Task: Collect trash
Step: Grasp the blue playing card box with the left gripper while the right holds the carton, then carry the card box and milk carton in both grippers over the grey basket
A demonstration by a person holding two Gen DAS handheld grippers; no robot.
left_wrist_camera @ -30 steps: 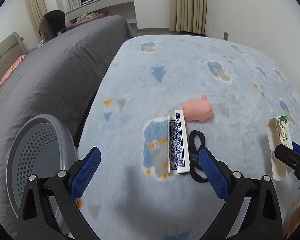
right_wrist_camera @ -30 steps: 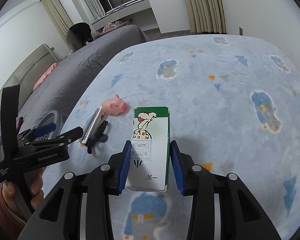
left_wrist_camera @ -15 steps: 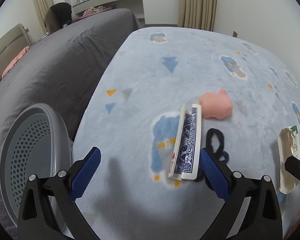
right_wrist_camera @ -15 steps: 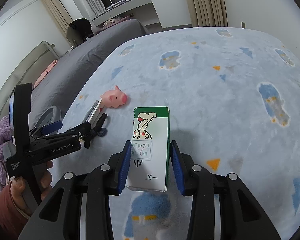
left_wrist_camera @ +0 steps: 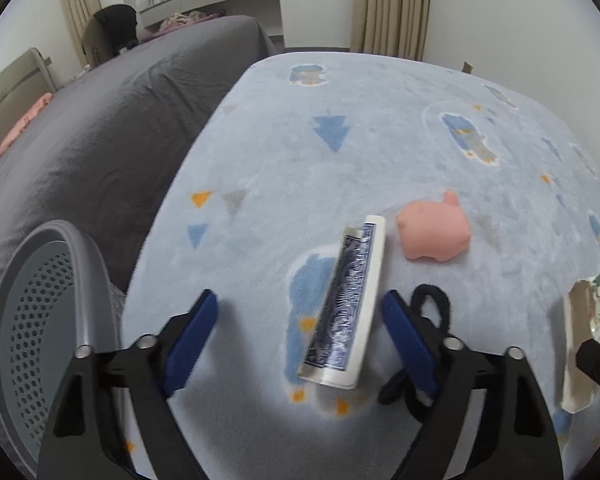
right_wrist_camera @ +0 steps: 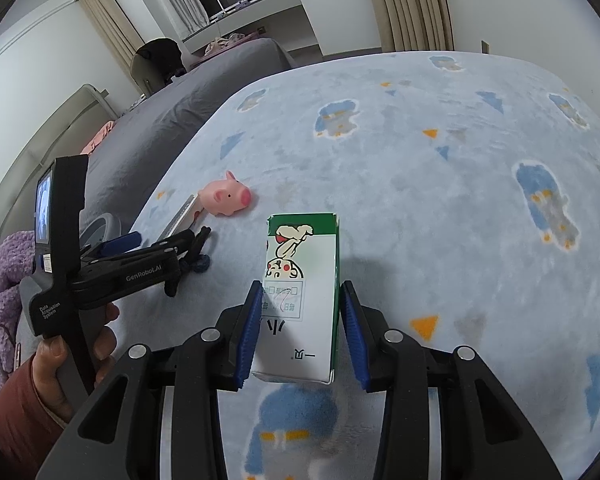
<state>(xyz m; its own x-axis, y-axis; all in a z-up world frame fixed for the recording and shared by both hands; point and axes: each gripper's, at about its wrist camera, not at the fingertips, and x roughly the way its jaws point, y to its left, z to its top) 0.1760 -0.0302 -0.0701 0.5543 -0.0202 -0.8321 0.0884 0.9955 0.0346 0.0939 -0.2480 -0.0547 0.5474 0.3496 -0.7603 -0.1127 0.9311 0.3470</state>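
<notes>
The left gripper (left_wrist_camera: 296,328) is seen lowered since earlier, jaws closing around the blue-backed card box (left_wrist_camera: 342,308) lying on the pale-blue rug (left_wrist_camera: 340,168); centring is advised. The green-and-white carton (right_wrist_camera: 300,304) is clamped by the right gripper (right_wrist_camera: 300,332).

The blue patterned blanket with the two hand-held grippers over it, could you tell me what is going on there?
A person is collecting trash. The right hand-held gripper is shut on a green-and-white carton. The left hand-held gripper is closing around a playing-card box, pads not yet touching. A pink toy pig lies beyond; a grey basket waits alongside.
</notes>
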